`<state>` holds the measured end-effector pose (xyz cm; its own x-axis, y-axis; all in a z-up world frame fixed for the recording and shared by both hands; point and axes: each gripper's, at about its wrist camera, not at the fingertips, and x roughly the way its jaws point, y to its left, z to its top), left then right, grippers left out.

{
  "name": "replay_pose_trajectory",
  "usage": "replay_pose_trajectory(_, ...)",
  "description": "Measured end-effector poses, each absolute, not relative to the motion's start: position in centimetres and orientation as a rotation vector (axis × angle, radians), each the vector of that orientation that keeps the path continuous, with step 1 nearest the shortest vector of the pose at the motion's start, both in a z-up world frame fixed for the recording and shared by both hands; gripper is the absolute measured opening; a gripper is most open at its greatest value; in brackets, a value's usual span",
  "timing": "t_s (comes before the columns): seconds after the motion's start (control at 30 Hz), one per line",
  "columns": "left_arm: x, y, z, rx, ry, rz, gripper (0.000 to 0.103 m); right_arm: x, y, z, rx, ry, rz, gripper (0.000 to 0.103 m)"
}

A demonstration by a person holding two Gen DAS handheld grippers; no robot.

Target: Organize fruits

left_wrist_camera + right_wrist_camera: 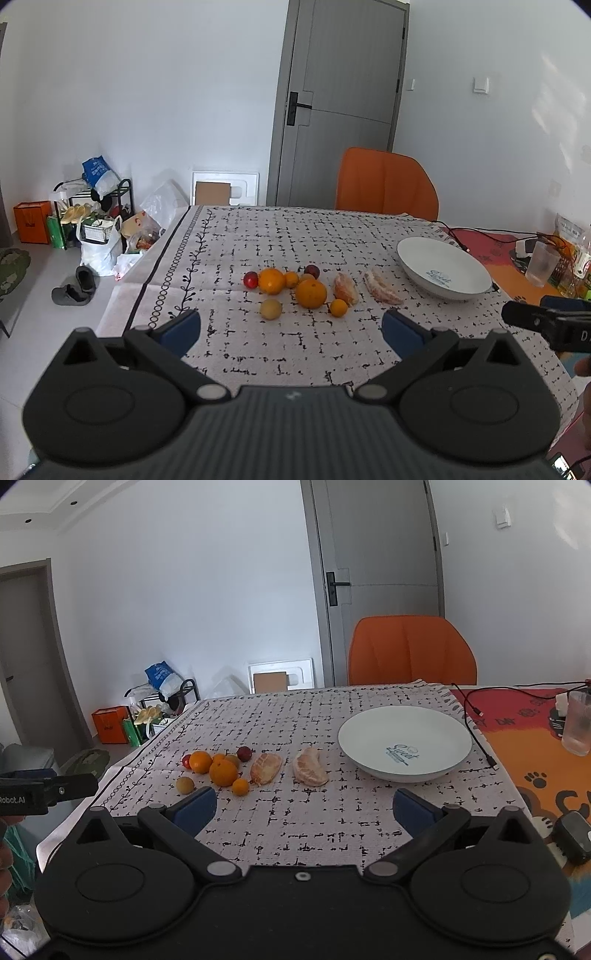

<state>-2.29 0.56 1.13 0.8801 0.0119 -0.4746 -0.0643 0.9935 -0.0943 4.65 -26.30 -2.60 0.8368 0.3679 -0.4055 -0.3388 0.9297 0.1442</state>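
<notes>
- Fruit cluster sits mid-frame, left of centre in the right wrist view: two large oranges (223,772) (200,761), small orange citrus (240,786), a yellow-green round fruit (185,785), a red one (187,761) and a dark red one (244,753). Several touch each other.
- Two peeled citrus pieces (265,768) (309,767) lie just right of the cluster, apart from each other, between it and the white bowl (369,734).
- Bowl at centre-right, nothing in it; judged the likely destination.
- Handling, judged: whole oranges firm and round, liable to roll; take across the widest part. Small fruits light, may slip from the pads. Peeled pieces soft and fragile; light squeeze across the short width.
- Left gripper (291,326): fingers (181,329) spread wide, holding nothing, above the near tabletop (295,240), pointed at the cluster.
- Right gripper (304,808): fingers (195,806) likewise spread, holding nothing, lower centre of its view.
- Glass (578,723) and cable (476,723) lie right of the bowl; orange chair (410,650) behind.
</notes>
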Motion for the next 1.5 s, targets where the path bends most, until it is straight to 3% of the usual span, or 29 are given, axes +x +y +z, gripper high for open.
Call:
replay_pose_trajectory(1.0,3.9,1.0,-2.8,-0.128,0.515,-0.007,0.101,9.9,-24.9,-5.8,0.066,0.475,0.444,0.103)
replay_pose_trajectory(1.5,7.6,2.2,-4.9,-0.165,0.554,0.005,0.089,13.8,-22.6,-7.6,0.057,0.537,0.505,0.095)
